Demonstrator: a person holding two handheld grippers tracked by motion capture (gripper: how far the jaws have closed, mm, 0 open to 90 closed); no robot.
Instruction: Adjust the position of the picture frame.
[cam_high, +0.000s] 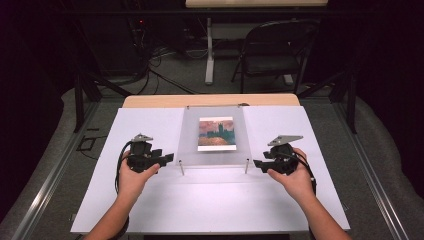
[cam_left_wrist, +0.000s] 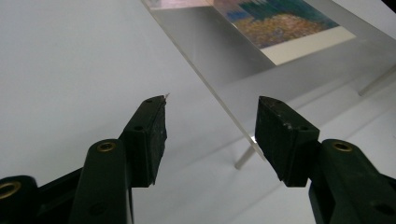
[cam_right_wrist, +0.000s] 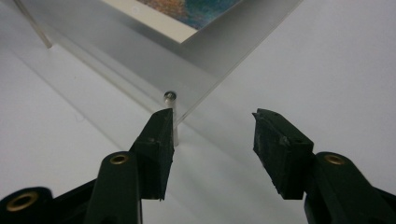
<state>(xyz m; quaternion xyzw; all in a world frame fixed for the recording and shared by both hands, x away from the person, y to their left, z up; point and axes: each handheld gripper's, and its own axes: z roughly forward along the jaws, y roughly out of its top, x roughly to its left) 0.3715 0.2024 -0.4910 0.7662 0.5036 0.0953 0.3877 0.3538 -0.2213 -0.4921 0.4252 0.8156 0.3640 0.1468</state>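
Note:
A clear acrylic panel stands raised on thin posts in the middle of the white sheet. It holds a small painted picture of orange, pink and teal. My left gripper is held beside the panel's near-left corner with its jaws apart. In the left gripper view the panel slopes away beyond the open gripper, and nothing lies between the pads. My right gripper sits by the near-right corner, also open. In the right gripper view that corner's screw stands just past the left jaw of the gripper.
A white sheet covers the wooden table, with bare sheet on both sides of the panel and in front of it. Beyond the table stand a black folding chair and another table's leg, with cables on the floor.

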